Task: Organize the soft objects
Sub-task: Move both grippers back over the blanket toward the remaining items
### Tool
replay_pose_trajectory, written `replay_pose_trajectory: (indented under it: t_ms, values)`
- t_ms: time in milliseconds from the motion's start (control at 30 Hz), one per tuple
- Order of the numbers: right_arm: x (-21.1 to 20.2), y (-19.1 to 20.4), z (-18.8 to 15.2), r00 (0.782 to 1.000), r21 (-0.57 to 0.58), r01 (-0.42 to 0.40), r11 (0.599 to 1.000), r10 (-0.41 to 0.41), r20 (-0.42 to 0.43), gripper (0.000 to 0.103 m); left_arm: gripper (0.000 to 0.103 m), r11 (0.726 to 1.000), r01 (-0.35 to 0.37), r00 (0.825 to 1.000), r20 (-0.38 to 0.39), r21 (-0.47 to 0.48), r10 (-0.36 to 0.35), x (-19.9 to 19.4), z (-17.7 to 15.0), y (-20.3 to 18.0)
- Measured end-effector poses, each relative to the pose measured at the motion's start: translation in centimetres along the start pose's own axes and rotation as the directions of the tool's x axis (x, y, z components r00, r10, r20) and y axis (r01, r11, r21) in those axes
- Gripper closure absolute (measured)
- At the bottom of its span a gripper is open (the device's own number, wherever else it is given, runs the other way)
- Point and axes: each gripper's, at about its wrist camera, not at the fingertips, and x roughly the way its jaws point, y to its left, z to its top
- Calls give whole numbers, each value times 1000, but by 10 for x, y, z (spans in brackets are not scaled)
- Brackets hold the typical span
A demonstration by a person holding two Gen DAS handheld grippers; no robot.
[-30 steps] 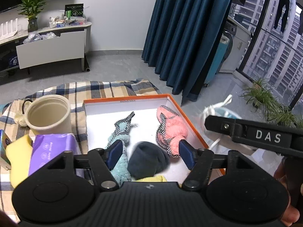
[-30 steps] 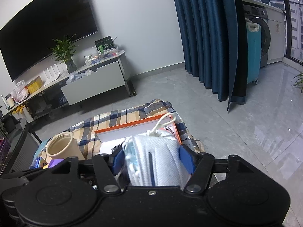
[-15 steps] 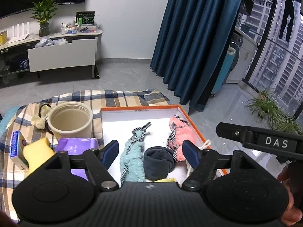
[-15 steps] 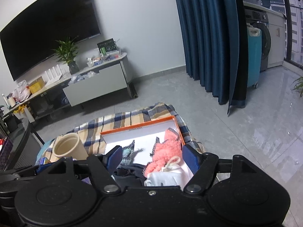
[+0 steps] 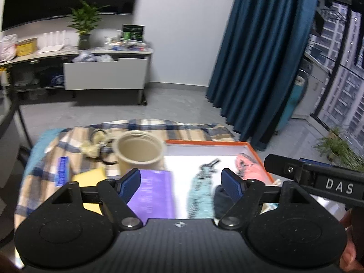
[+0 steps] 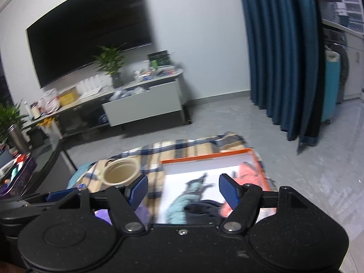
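Note:
An orange-rimmed white tray (image 5: pixel 204 142) lies on a plaid cloth. In it are a teal sock (image 5: pixel 201 195), a dark rolled sock (image 5: pixel 221 201) and a pink fuzzy sock (image 5: pixel 248 168). The tray (image 6: pixel 204 158) also shows in the right wrist view with the teal sock (image 6: pixel 182 202) and pink sock (image 6: pixel 246 170). My left gripper (image 5: pixel 182 184) is open and empty, above the tray's left edge and a purple pack (image 5: pixel 151 193). My right gripper (image 6: pixel 183 187) is open and empty above the tray; its body (image 5: pixel 318 179) shows in the left wrist view.
A beige cup (image 5: pixel 138 153) stands left of the tray on the plaid cloth (image 5: pixel 68 150). A yellow sponge (image 5: pixel 89 178) and a blue box (image 5: pixel 61 170) lie at the left. A TV cabinet (image 5: pixel 102 72) and blue curtain (image 5: pixel 261 56) stand beyond.
The right gripper opened and let go of the white mask, which dropped at the tray's right side. Both grippers have swung left and lifted back from the tray.

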Motion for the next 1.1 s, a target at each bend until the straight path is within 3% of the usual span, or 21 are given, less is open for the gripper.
replay_pose_trajectory:
  t_ms: [533, 1100]
  values:
    - [26, 91, -10, 986, -125, -166, 978, 160, -55, 20, 23, 982, -151, 988, 14, -116, 154, -31, -4, 75]
    - [41, 98, -6, 977, -140, -198, 970, 185, -102, 21, 22, 939, -302, 953, -92, -165, 290, 9, -7, 141]
